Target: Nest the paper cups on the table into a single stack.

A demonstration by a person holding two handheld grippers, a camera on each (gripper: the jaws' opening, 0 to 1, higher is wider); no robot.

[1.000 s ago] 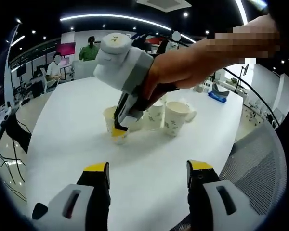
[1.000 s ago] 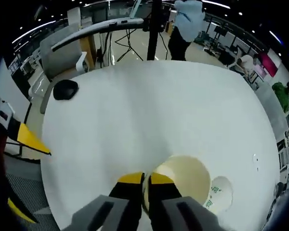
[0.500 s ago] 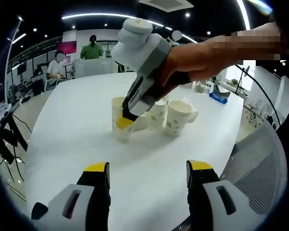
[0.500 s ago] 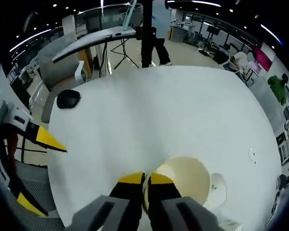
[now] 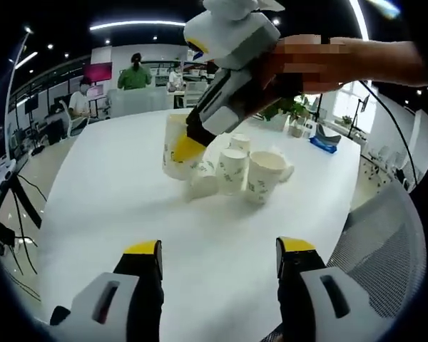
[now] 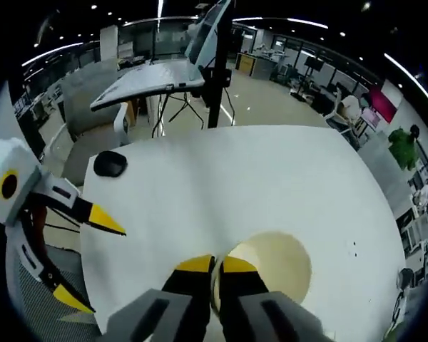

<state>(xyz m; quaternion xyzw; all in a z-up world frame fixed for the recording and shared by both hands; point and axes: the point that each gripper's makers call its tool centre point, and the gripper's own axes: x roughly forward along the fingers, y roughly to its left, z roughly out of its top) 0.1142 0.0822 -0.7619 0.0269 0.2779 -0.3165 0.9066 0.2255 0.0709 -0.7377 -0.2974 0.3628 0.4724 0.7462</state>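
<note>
In the left gripper view my right gripper (image 5: 187,148) reaches in from the upper right, held by a hand, and is shut on the rim of a paper cup (image 5: 174,146) that hangs tilted above the white table (image 5: 114,192). Below and to the right of it stand several printed paper cups (image 5: 232,171), the biggest (image 5: 262,174) at the right and one lying on its side (image 5: 202,185). My left gripper (image 5: 220,249) stays open near the table's front edge, nothing between its fingers. The right gripper view shows my right gripper (image 6: 215,265) pinching the wall of the held cup (image 6: 274,260); the left gripper (image 6: 85,260) is open at the left.
A black rounded object (image 6: 110,164) lies near the table's edge. A mesh chair (image 5: 385,235) stands at the right, and a blue item (image 5: 321,142) and a plant (image 5: 292,114) sit at the far side. People are at desks in the background, and a tripod stand (image 6: 214,78) is beyond the table.
My right gripper has lifted the cup off the table and carried it up, a little toward the other cups. The left gripper has stayed open and still.
</note>
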